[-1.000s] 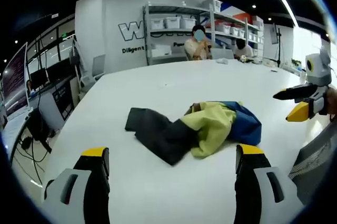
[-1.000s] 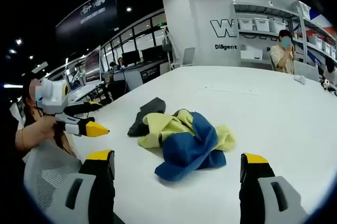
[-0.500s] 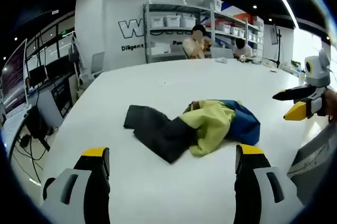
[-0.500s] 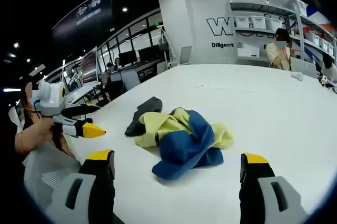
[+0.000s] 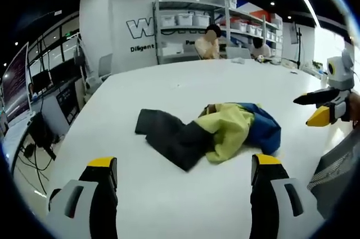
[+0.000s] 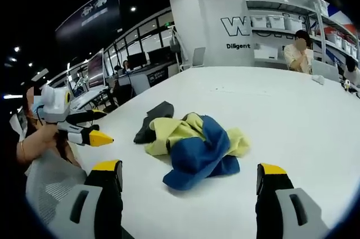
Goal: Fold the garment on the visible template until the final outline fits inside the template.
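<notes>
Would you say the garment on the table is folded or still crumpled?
Crumpled: the garment lies in a bunched yellow, blue and dark heap on the white table.

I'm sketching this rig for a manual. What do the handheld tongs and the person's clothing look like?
Each set of tongs, left and right, has two broad black jaws with yellow tips and light grey side panels bearing a dark slot. Seen from the side, the jaws taper to points. The person wears a light grey, fine-patterned sleeve.

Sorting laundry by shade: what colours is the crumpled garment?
Yellow, blue and black garment; clearest in the right gripper view.
</notes>
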`<state>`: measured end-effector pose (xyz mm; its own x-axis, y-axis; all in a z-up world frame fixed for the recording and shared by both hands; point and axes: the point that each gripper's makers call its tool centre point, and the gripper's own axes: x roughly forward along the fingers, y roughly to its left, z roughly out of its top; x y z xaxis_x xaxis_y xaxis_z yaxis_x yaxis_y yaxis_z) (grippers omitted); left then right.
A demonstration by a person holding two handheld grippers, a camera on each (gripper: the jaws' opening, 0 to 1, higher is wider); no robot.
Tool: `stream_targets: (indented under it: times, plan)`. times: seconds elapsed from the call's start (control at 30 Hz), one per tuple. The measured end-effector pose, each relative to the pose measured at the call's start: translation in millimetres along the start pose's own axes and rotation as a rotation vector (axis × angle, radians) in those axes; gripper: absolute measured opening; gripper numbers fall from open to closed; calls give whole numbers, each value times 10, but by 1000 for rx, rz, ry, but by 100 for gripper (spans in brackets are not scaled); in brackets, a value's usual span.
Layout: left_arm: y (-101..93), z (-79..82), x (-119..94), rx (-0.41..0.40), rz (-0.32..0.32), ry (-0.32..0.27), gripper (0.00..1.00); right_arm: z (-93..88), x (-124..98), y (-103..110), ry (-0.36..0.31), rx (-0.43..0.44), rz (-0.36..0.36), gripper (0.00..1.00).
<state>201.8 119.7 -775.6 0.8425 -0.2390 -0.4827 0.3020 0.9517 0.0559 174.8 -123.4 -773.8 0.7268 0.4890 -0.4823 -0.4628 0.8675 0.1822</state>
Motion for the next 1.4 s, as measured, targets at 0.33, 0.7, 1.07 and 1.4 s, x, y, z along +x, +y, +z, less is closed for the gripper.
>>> stream_targets:
  times: [0.33, 0.7, 1.07, 1.4]
  plan:
    - [37, -39, -5, -17, 5, 18, 97, 109, 20, -107, -7, -30, -26, 97]
    - [82, -76, -10, -101, -8, 23, 95, 127, 55, -138, -3, -28, -29, 96]
    - [33, -103, -4, -109, -22, 41, 94, 71, 50, -121, 7, -17, -22, 95]
    - [59, 12, 82, -158, -48, 35, 91, 198, 86, -50, 5, -43, 21, 87]
